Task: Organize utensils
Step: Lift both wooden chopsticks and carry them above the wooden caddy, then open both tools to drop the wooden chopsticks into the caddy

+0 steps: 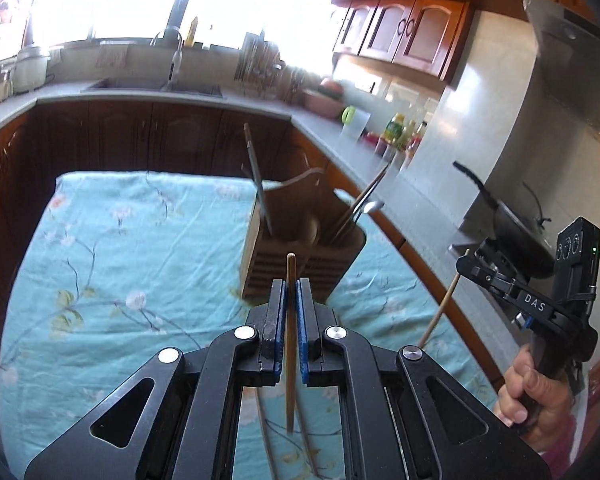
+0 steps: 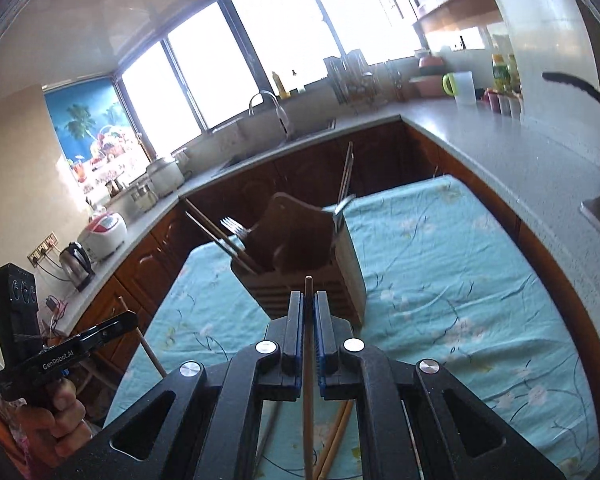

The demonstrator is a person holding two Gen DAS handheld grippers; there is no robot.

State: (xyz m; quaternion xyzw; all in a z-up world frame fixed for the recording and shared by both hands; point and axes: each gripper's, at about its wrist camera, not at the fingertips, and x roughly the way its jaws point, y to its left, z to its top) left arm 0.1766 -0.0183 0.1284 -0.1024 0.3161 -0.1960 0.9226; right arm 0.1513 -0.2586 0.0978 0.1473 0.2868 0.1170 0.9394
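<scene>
A wooden utensil holder (image 1: pixel 300 236) stands on the blue floral cloth (image 1: pixel 140 248), with chopsticks, a spoon and metal utensils in it; it also shows in the right wrist view (image 2: pixel 304 264) with forks. My left gripper (image 1: pixel 291 288) is shut on a wooden chopstick (image 1: pixel 290 344), held above the cloth just short of the holder. My right gripper (image 2: pixel 309 300) is shut on another wooden chopstick (image 2: pixel 308 392), also just short of the holder. Each gripper shows in the other's view, the right gripper (image 1: pixel 472 260) at right and the left gripper (image 2: pixel 128 320) at left. Loose chopsticks (image 2: pixel 336 440) lie on the cloth below.
A grey counter (image 2: pixel 500 140) wraps around the table, with a sink (image 2: pixel 284 136), dish rack (image 2: pixel 356 80), bottles (image 2: pixel 504 76), rice cooker (image 2: pixel 104 236) and kettle (image 2: pixel 76 264). A black pan (image 1: pixel 512 220) sits at right. Dark wooden cabinets (image 1: pixel 140 136) stand behind the table.
</scene>
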